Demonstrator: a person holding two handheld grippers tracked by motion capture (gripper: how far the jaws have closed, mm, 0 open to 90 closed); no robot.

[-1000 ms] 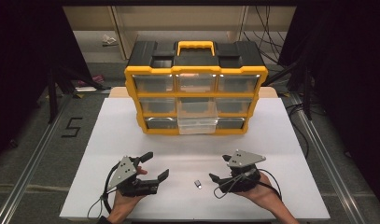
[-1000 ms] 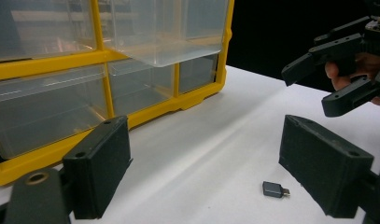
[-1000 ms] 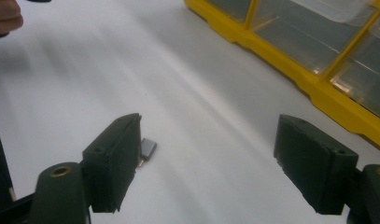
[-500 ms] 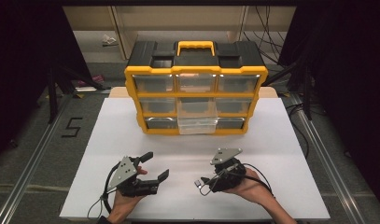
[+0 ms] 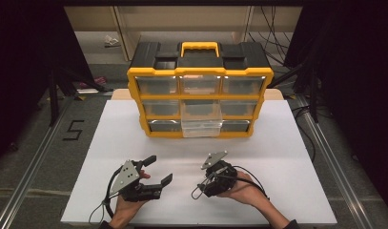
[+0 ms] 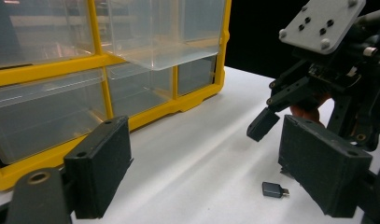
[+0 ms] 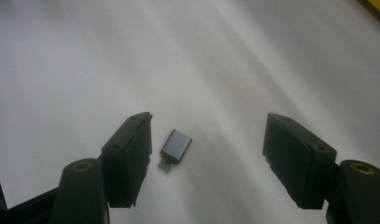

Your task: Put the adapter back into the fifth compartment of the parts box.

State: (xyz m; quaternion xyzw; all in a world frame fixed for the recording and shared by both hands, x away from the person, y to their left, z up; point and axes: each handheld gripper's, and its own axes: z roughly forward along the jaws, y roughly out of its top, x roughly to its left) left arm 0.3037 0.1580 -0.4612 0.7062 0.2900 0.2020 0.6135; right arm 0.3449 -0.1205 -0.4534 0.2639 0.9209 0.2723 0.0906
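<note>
the small grey usb adapter lies flat on the white worktop, with its little metal plug pointing toward the bottom of the right gripper view. the right tool is tipped down over it, and its two black jaws stand on each side of the adapter without touching it. the adapter is just beside one jaw and well apart from the other. the jaws have just been closing in, but there is a gap on both sides, so nothing is held. in the high view the right tool sits in the person's right hand near the front of the worktop. the left tool rests a little way off in the left hand, with its jaws spread wide and nothing between them. in the left gripper view the adapter shows on the worktop under the right tool. at the back of the worktop stands a yellow and black parts box with clear drawers, and the bottom middle drawer is pulled out
</note>
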